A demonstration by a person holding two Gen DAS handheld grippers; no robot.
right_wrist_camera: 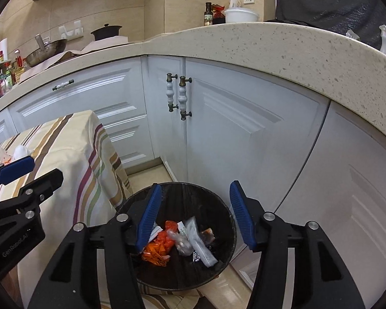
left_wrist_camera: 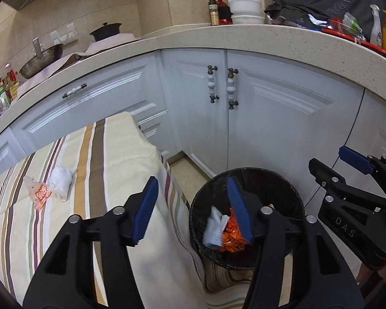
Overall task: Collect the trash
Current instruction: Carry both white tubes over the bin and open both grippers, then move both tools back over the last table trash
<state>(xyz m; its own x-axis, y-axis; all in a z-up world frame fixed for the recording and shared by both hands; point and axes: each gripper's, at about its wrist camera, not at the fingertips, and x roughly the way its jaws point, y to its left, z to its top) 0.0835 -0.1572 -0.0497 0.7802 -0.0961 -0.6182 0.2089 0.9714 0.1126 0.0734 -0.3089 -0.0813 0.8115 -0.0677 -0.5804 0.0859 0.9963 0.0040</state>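
Now we count one black trash bin (right_wrist_camera: 226,234) on the floor beside the striped tablecloth (left_wrist_camera: 115,154), and two pieces of trash left on that cloth: an orange-printed wrapper (left_wrist_camera: 40,193) touching a white crumpled wad (left_wrist_camera: 61,180). Our left gripper (left_wrist_camera: 195,208) and right gripper (right_wrist_camera: 195,213) both hang over the bin, jaws parted and empty, with wrappers lying in the bin below.

Readable lettering on my grippers

My right gripper (left_wrist_camera: 352,164) carries "DAS" on its black arm; my left gripper (right_wrist_camera: 25,177) carries "GenRobot.AI". Bottle labels on the counter (left_wrist_camera: 244,33) stay illegible.
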